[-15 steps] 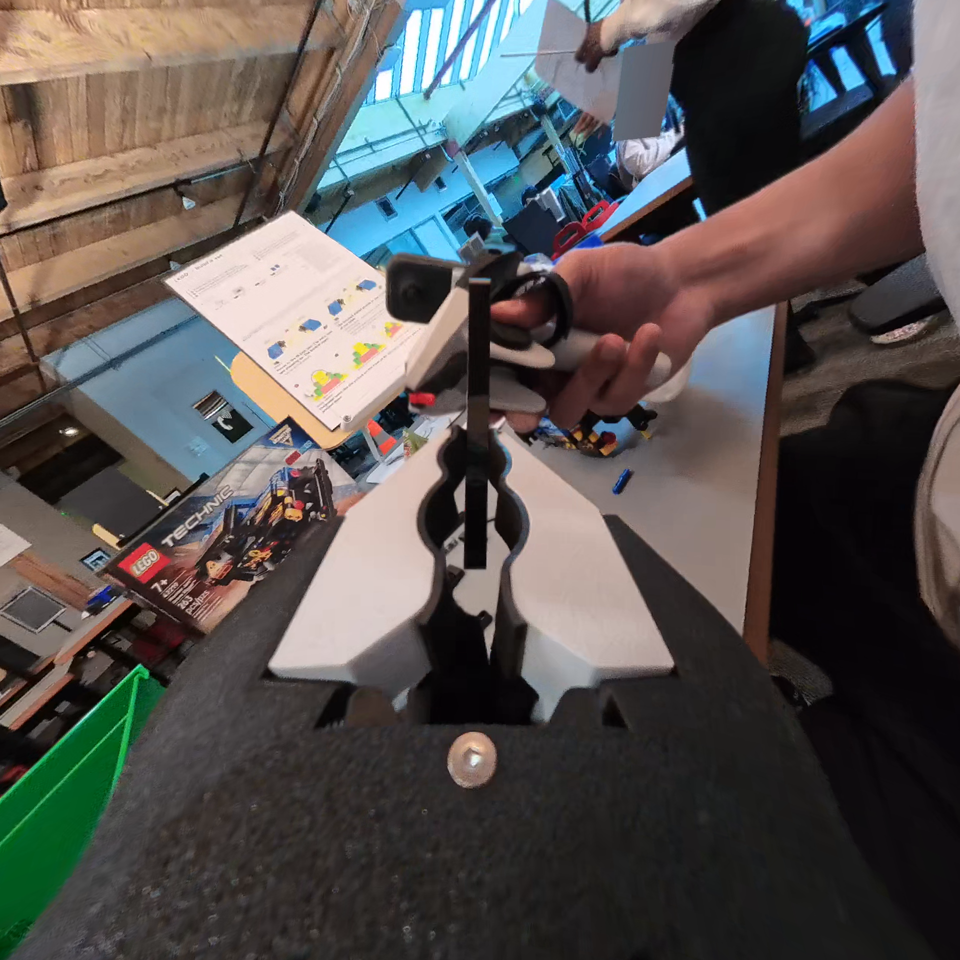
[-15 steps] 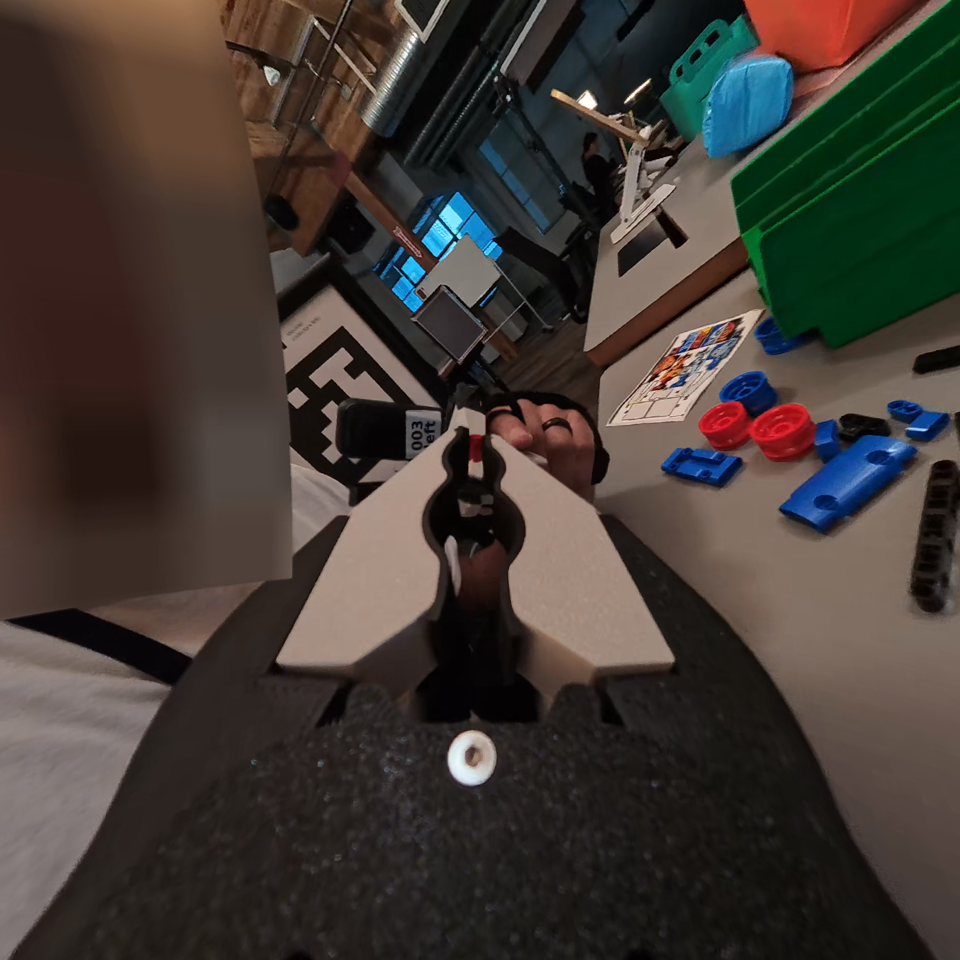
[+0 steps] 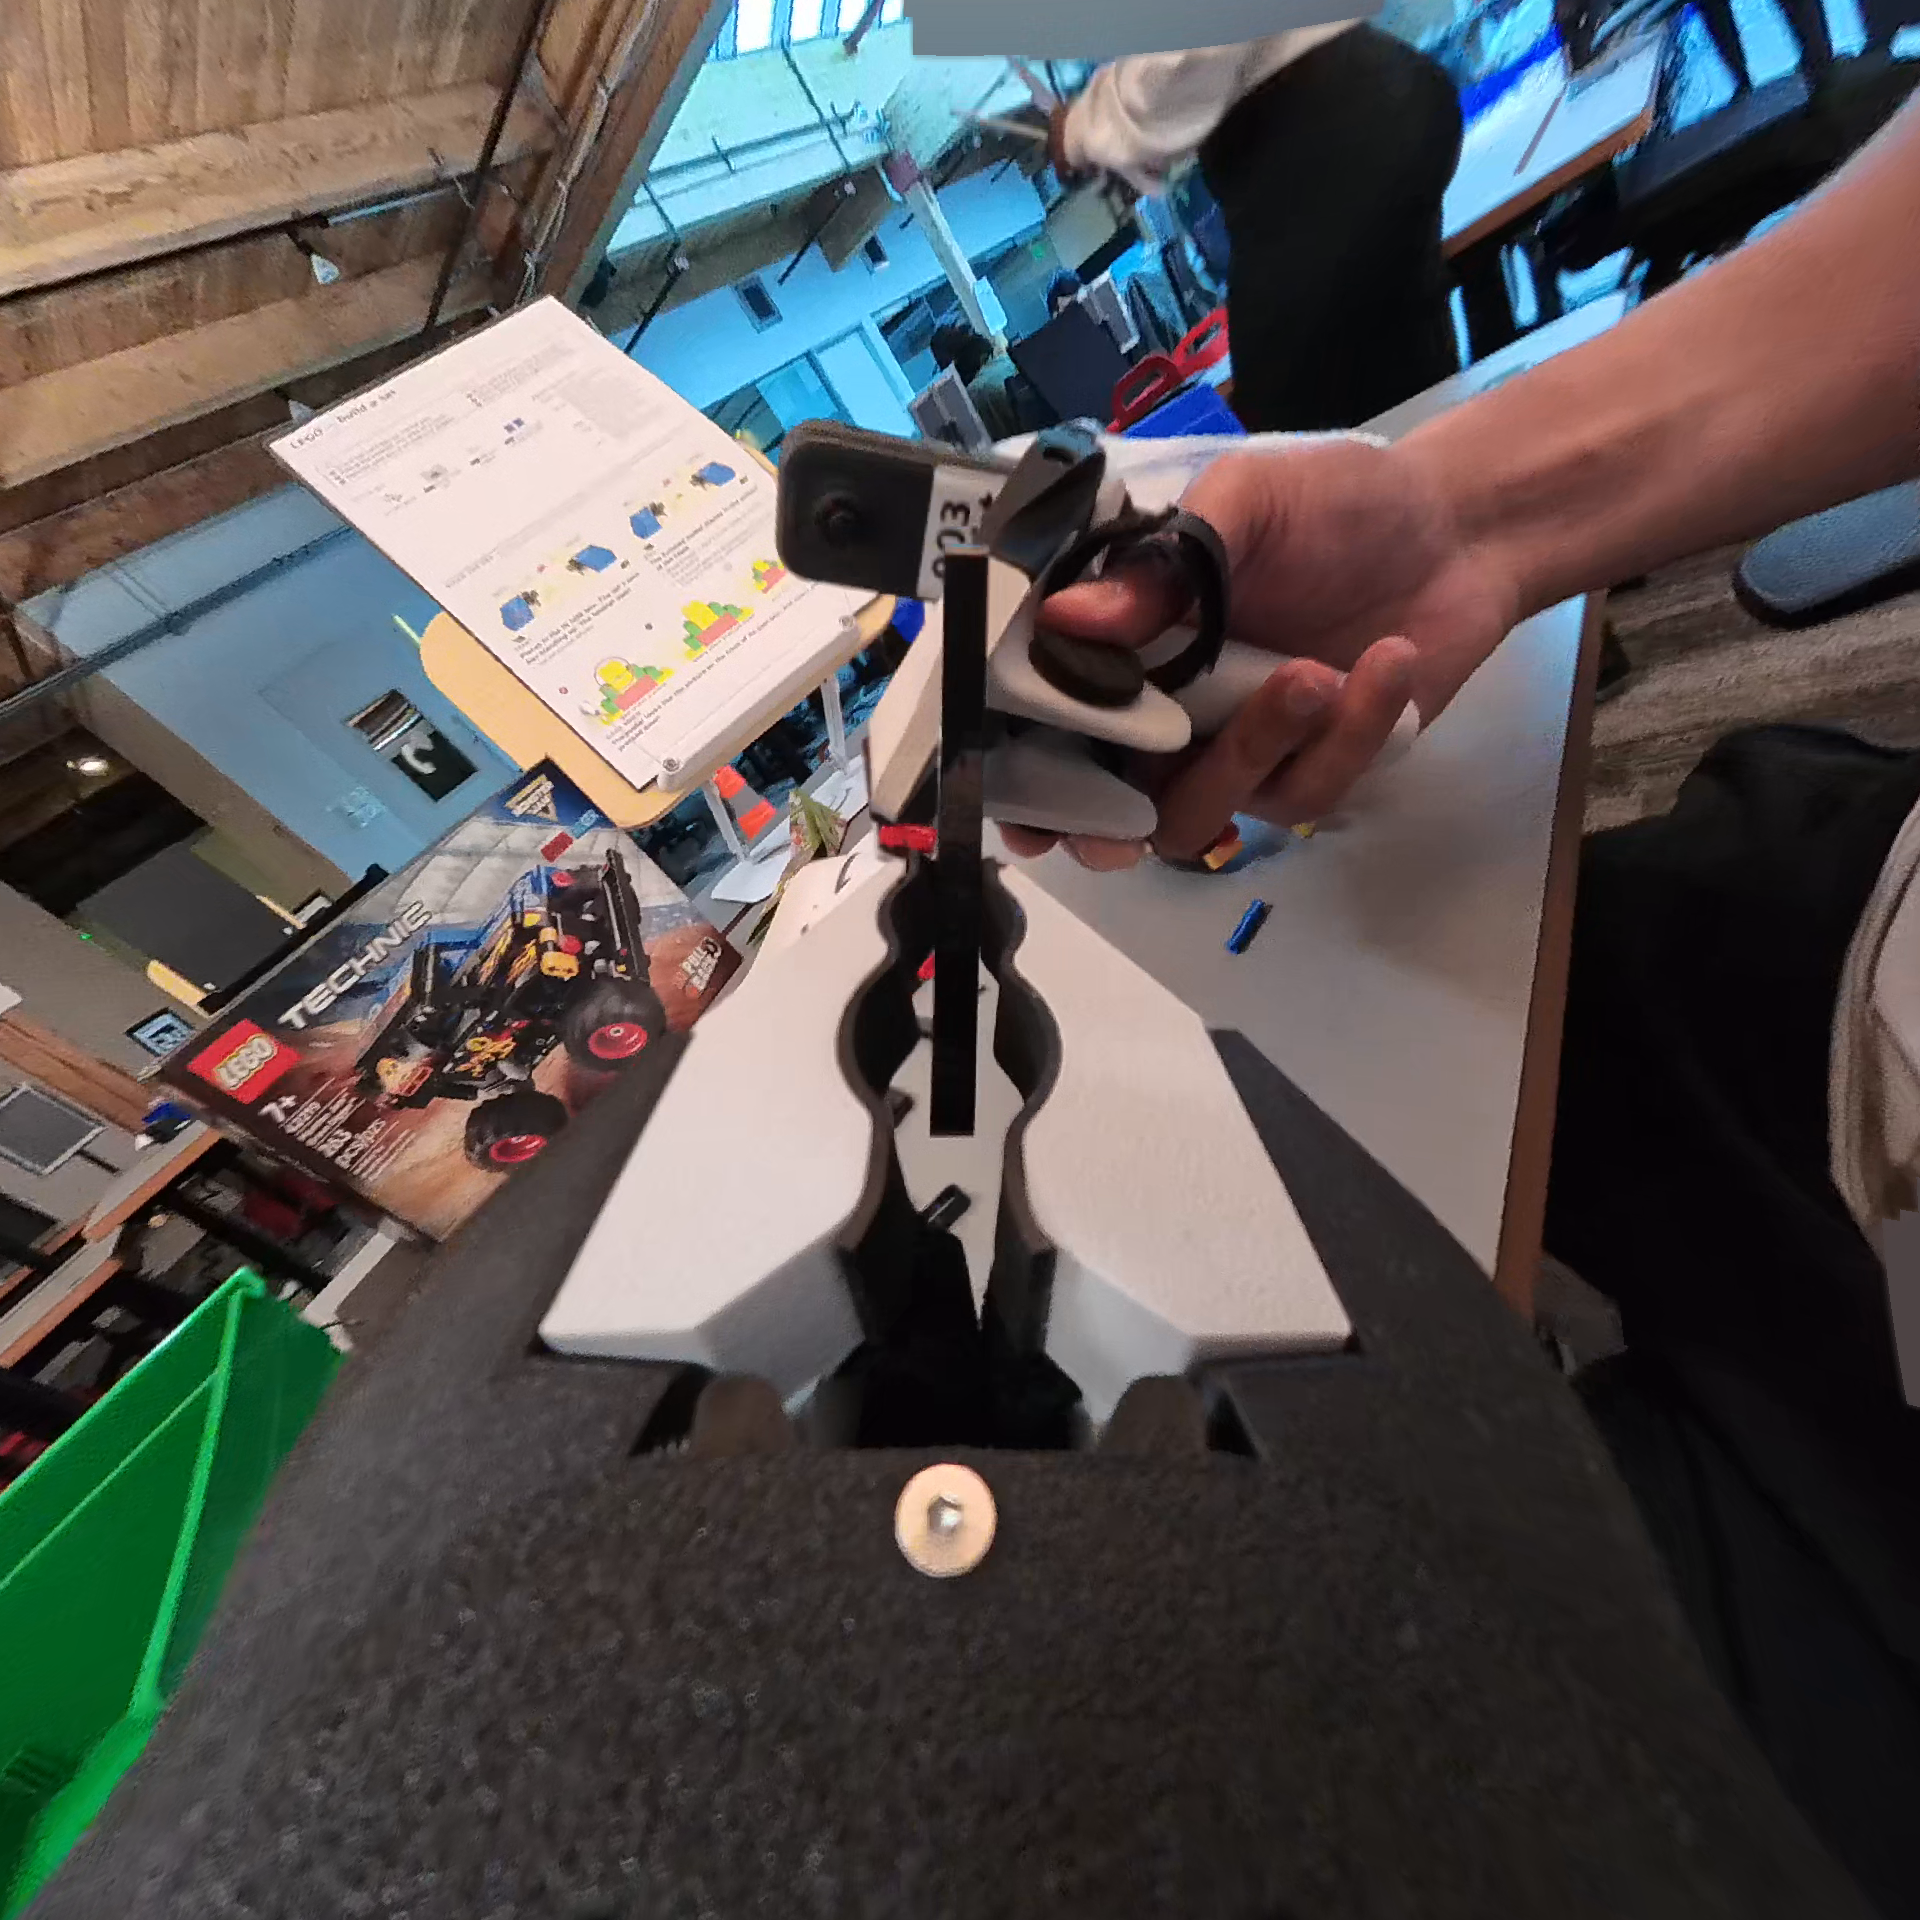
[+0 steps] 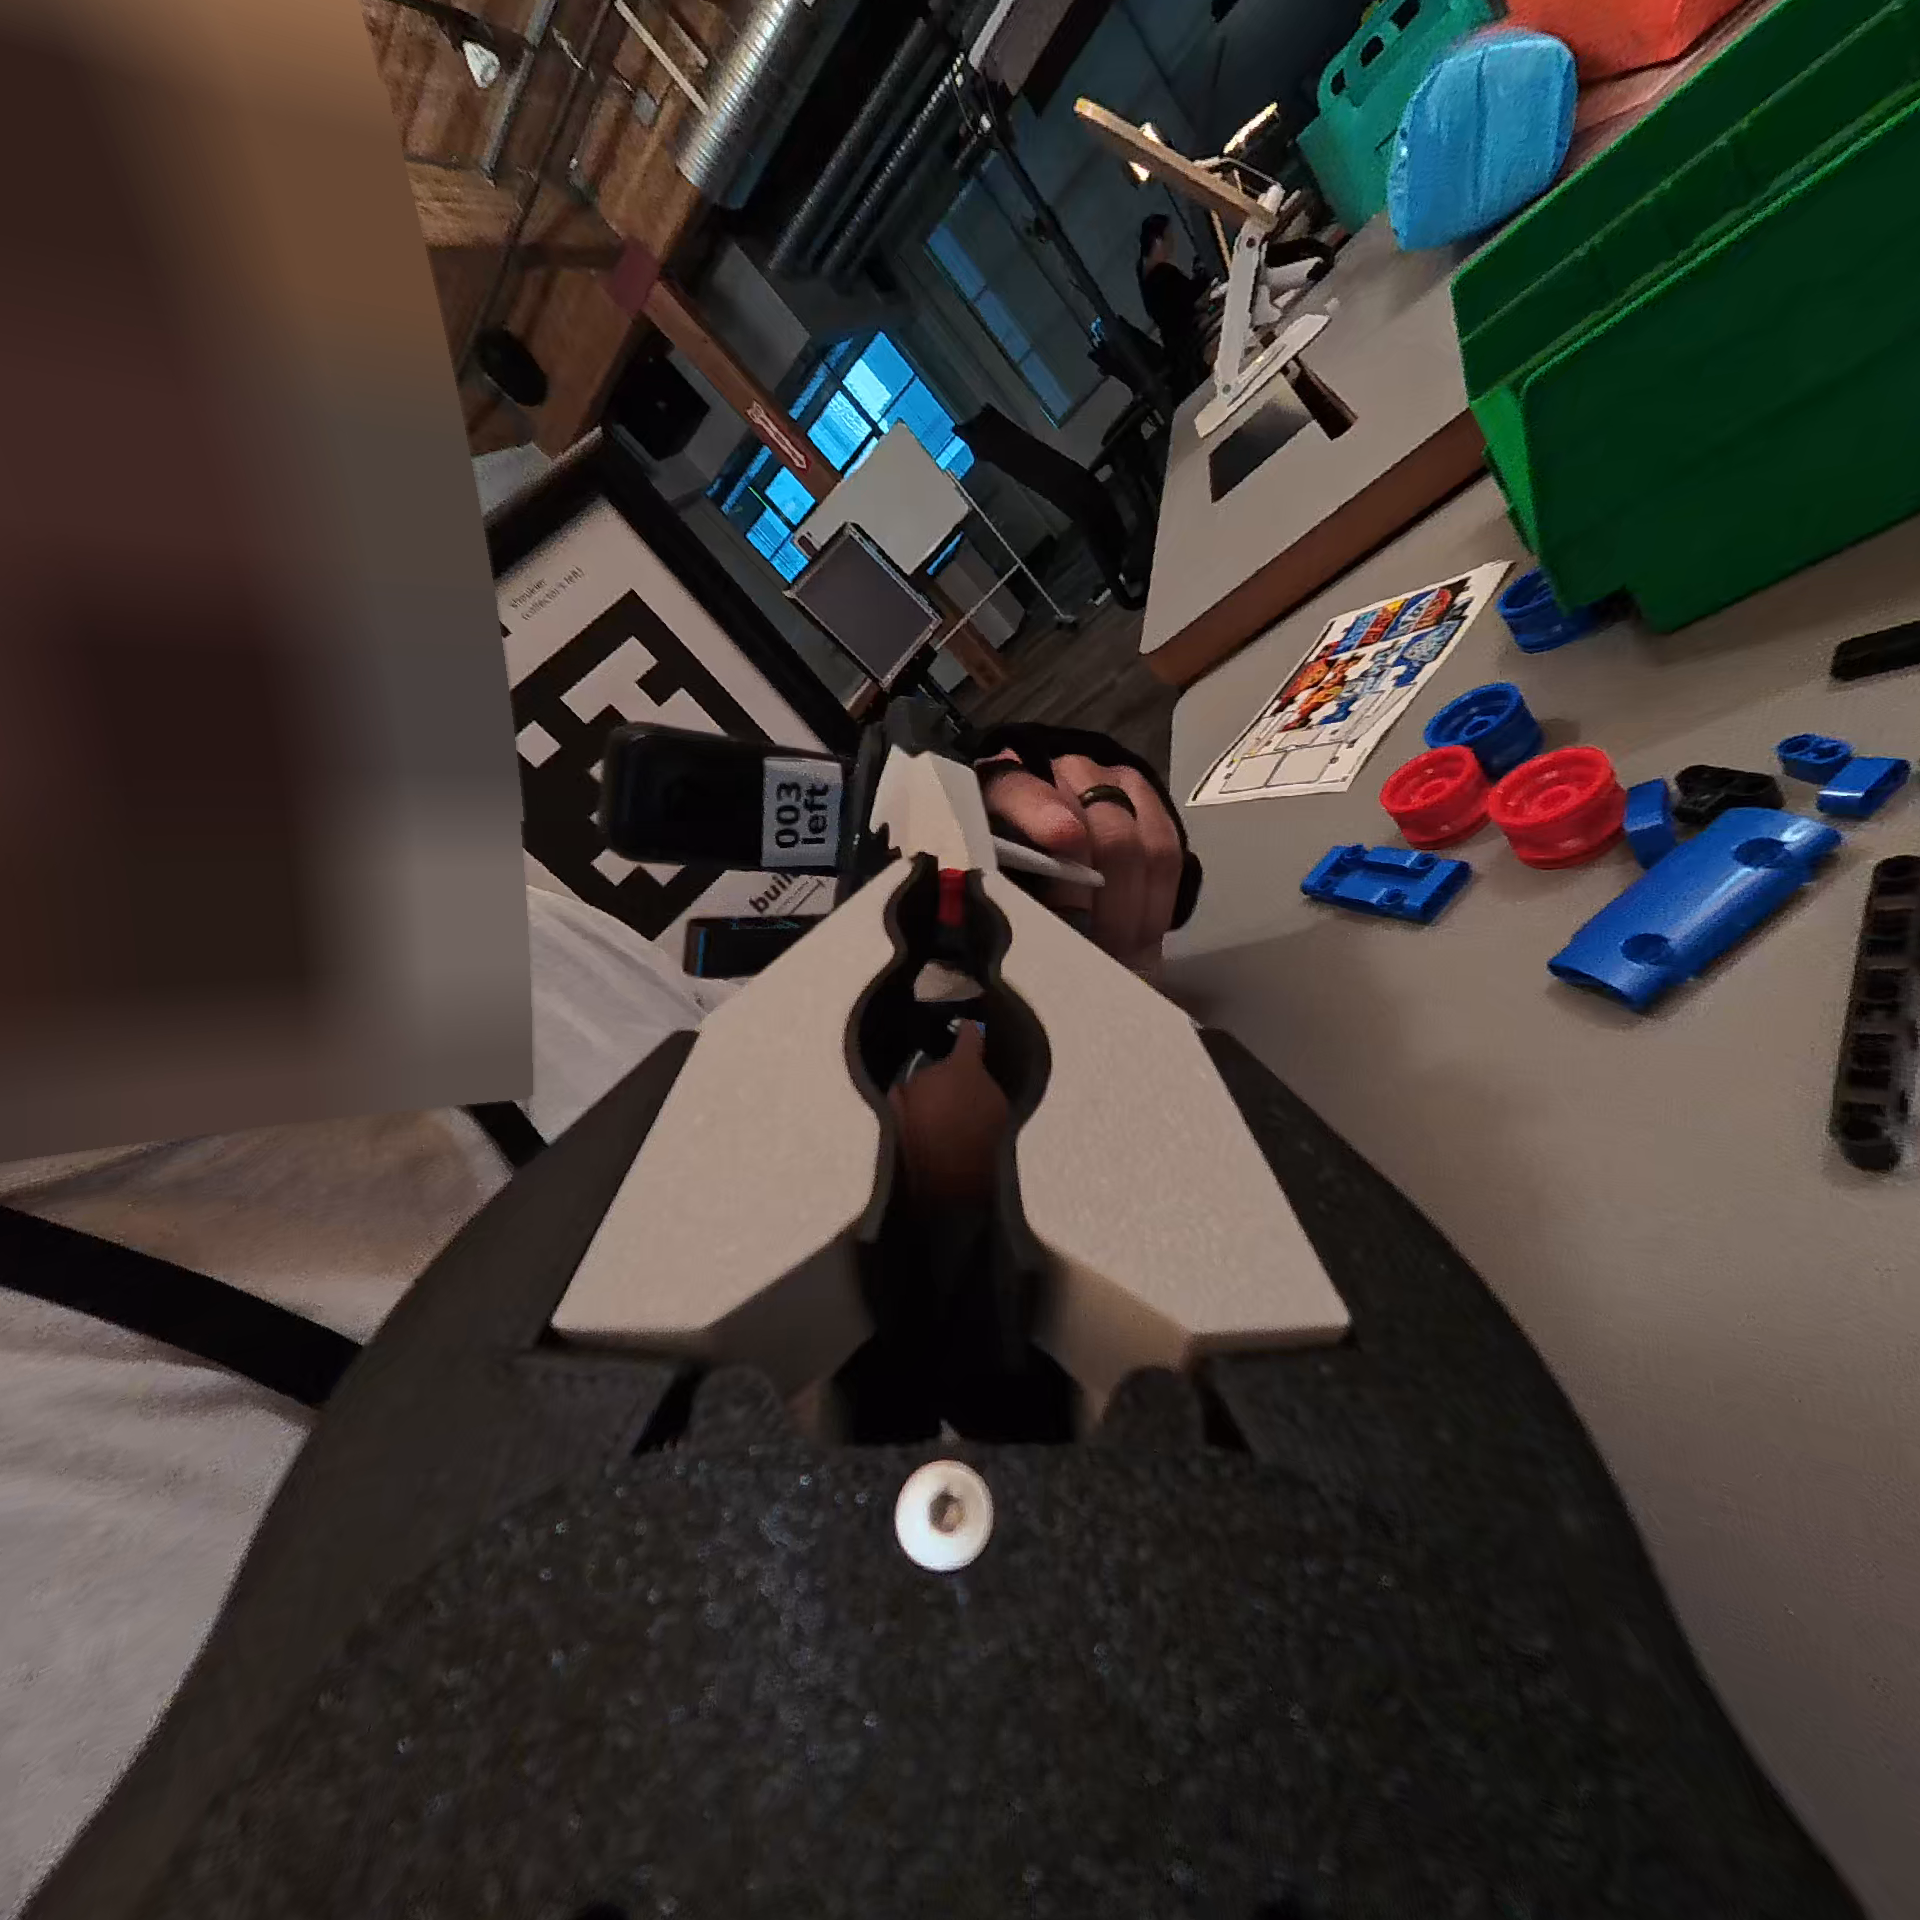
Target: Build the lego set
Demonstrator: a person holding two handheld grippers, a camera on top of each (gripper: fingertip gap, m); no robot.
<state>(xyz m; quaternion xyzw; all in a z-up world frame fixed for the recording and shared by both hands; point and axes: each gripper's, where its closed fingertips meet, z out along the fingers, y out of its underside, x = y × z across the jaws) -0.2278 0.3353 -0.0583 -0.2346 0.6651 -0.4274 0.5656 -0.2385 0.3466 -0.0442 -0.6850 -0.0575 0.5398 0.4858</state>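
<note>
black beam (image 3: 957,831) clamped upright in left hand-held gripper (image 3: 951,904); right hand-held gripper (image 4: 948,899) pinches red pin (image 4: 950,896).

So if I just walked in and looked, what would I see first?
Probably the two grippers meeting in mid-air: the left gripper is shut on a long black beam that sticks straight up, and the right gripper pinches a small red pin. Next, the bright red wheels and blue pieces lie scattered on the grey table.

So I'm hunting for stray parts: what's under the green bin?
A blue wheel hub pokes out from beneath the green bin on the table. Anything farther under is covered.
</note>
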